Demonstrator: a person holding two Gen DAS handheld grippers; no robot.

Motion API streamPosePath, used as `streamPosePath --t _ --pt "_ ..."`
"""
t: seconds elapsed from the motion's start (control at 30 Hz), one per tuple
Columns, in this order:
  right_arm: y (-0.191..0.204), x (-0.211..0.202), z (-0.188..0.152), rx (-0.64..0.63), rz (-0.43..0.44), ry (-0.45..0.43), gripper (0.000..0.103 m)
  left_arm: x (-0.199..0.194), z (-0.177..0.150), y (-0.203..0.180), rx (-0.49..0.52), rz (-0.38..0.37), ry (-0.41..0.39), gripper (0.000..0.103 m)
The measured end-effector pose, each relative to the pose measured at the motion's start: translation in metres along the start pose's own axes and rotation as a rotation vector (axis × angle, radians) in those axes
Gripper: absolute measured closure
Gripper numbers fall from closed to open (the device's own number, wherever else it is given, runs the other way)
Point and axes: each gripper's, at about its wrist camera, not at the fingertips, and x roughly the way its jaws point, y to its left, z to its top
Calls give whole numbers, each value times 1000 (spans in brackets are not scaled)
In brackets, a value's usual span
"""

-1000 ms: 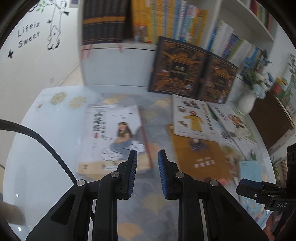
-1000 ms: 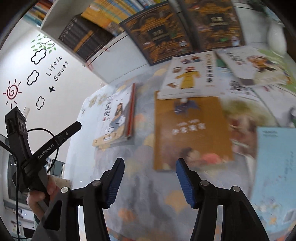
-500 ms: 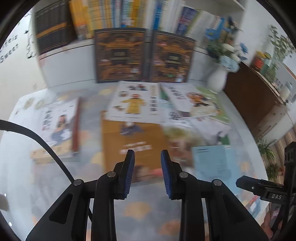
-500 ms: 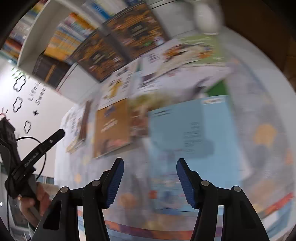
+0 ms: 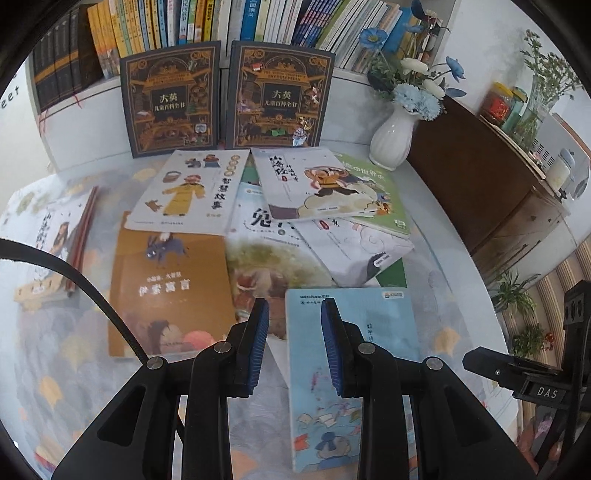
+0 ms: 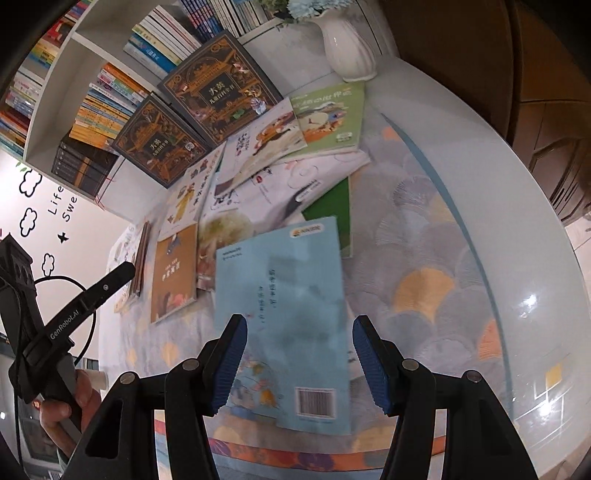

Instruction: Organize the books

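Observation:
Several picture books lie scattered on the round table. A light blue book [image 5: 373, 332] [image 6: 284, 295] lies nearest, flat, barcode end toward me. An orange-brown book [image 5: 166, 284] [image 6: 173, 269] lies to its left. White and green books [image 5: 317, 184] overlap behind them. A small stack [image 5: 55, 243] sits at the far left. My left gripper [image 5: 293, 339] is open and empty above the blue book's left edge. My right gripper [image 6: 297, 362] is open wide and empty, hovering over the blue book's near half.
Two dark encyclopedia volumes [image 5: 170, 96] [image 5: 279, 92] lean against a full bookshelf [image 5: 221, 18] at the back. A white vase [image 5: 391, 140] of blue flowers stands at the back right beside a brown cabinet [image 5: 480, 177]. The table edge [image 6: 535, 258] curves along the right.
Both grippers have swung right, from the left stack and the orange book to the light blue book. The left jaws have opened wider.

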Motion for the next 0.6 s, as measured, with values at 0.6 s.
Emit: streamPosePath --t 0.6 --pt "-9 60 -18 -143 -22 137 61 65 -89 -6 -66 43 224 66"
